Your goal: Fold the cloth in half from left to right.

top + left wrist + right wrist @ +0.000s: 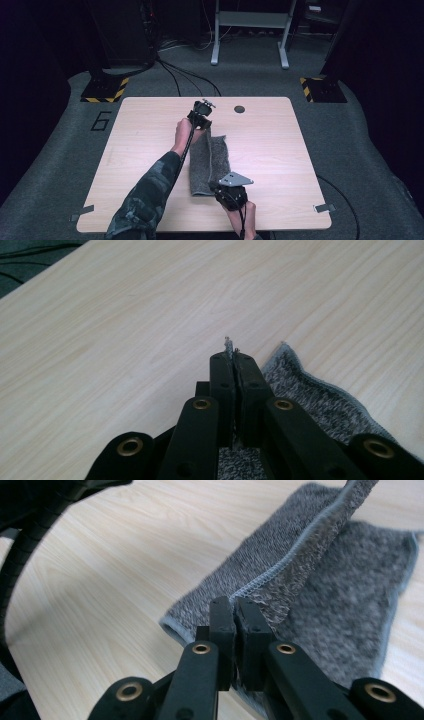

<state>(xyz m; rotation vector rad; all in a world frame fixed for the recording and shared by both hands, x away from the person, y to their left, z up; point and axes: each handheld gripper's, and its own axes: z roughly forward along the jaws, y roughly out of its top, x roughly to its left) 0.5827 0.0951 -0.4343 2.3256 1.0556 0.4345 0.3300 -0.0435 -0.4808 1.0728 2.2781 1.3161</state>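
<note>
A grey towel (209, 162) lies folded lengthwise in the middle of the light wooden table (275, 150). My left gripper (201, 116) is at the towel's far end, shut on a corner of it; a tuft of grey cloth pokes out between its jaws (229, 346). My right gripper (227, 196) is at the towel's near end, shut on the towel's hemmed edge (270, 580). That edge rises in a taut strip from the right jaws toward the far end, above the flat part of the towel (345, 610).
A small dark round hole (239, 109) sits near the table's far edge. Black cables (180, 75) run over the grey floor behind the table, where a metal frame (250, 30) stands. The left forearm in a camouflage sleeve (150, 195) crosses the table's near left part.
</note>
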